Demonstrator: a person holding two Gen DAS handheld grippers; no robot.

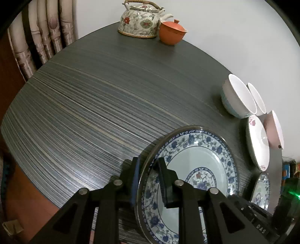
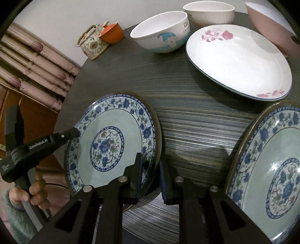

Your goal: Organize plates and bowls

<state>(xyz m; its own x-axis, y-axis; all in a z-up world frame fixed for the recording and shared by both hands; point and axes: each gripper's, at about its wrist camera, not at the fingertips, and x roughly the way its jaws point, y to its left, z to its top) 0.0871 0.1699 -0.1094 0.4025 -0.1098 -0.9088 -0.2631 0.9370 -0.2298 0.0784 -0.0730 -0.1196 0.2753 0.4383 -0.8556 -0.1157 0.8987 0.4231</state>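
A round dark grey table with a striped wood-grain top (image 2: 187, 116) carries all the dishes, which crowd its near and right-hand side, leaving the far part free.

The largest dish is a white shallow plate with pink flowers and a thin blue rim (image 2: 238, 62), lying flat. Just behind it stand three bowls close together: a white bowl with a blue cartoon figure (image 2: 161, 33), a plain white ribbed bowl (image 2: 209, 12), and a pink bowl (image 2: 270, 24) cut off by the picture edge, so how it rests cannot be told.

Two matching blue-and-white floral porcelain plates sit nearest. The left-hand floral plate (image 2: 112, 148) is held from both sides, probably so it stays level while being carried towards its twin. The left gripper (image 1: 148, 176) is clamped on its rim, one finger over and one under. The right gripper (image 2: 150, 174) straddles the opposite rim, but its jaws seem slightly parted and contact is unclear. Whether this plate is raised or touching the table is hard to judge. The second floral plate (image 2: 271, 178) lies to the right, partly out of frame.

At the far edge stand a floral ceramic teapot with a woven handle (image 1: 139, 23) and, touching or just beside it, a small orange lidded cup (image 1: 172, 32).
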